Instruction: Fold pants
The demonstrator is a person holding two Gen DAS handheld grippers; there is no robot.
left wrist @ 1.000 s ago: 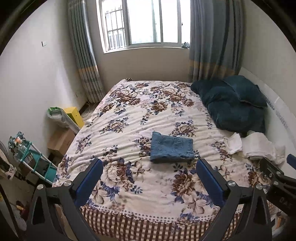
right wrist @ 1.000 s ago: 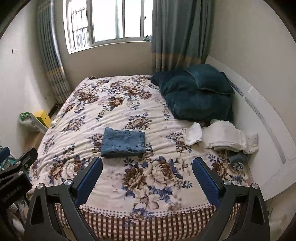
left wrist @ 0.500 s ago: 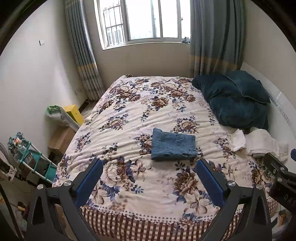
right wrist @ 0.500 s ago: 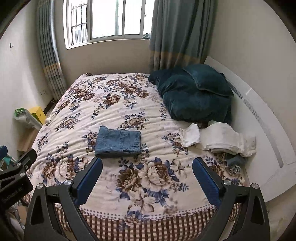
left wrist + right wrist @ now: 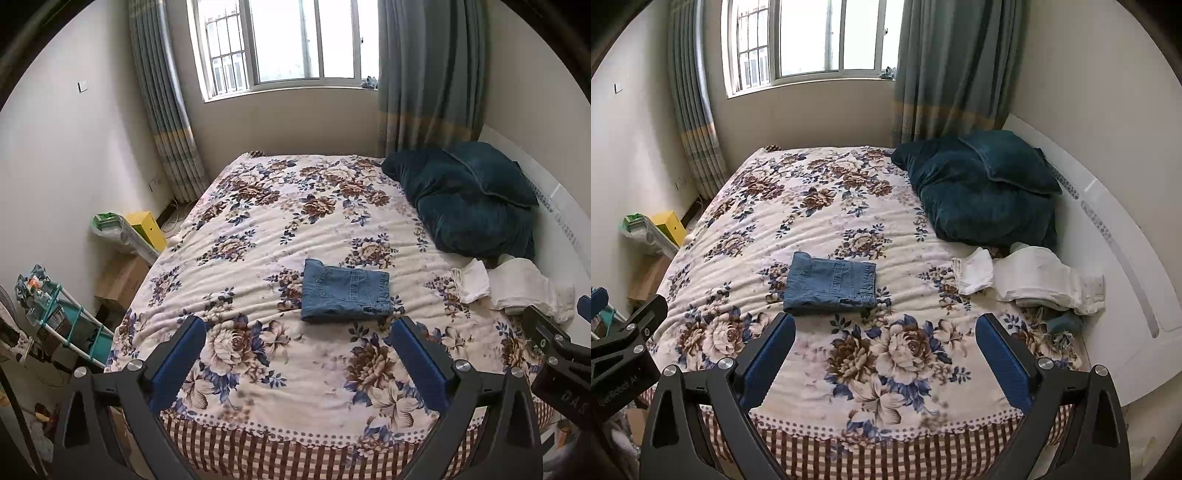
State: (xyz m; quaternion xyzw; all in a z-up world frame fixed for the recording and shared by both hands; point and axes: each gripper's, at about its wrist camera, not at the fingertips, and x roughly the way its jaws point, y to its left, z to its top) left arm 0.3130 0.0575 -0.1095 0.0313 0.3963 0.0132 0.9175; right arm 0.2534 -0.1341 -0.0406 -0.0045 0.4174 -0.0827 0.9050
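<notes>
A pair of blue denim pants [image 5: 345,291], folded into a compact rectangle, lies on the floral bedspread [image 5: 295,221] near the foot of the bed; it also shows in the right wrist view [image 5: 831,282]. My left gripper [image 5: 299,356] is open and empty, held back from the bed's near edge. My right gripper [image 5: 886,354] is open and empty too, beside it. Each gripper's body shows at the edge of the other's view.
White clothes [image 5: 1034,280] lie crumpled at the bed's right side by dark teal pillows [image 5: 982,192] and the white headboard [image 5: 1108,258]. A yellow box [image 5: 147,227], cardboard boxes and a teal rack [image 5: 62,317] stand on the floor left of the bed.
Both grippers have drawn back and tilted slightly, so the bed sits a little lower and farther in view. The folded pants have not moved. Both stay open.
</notes>
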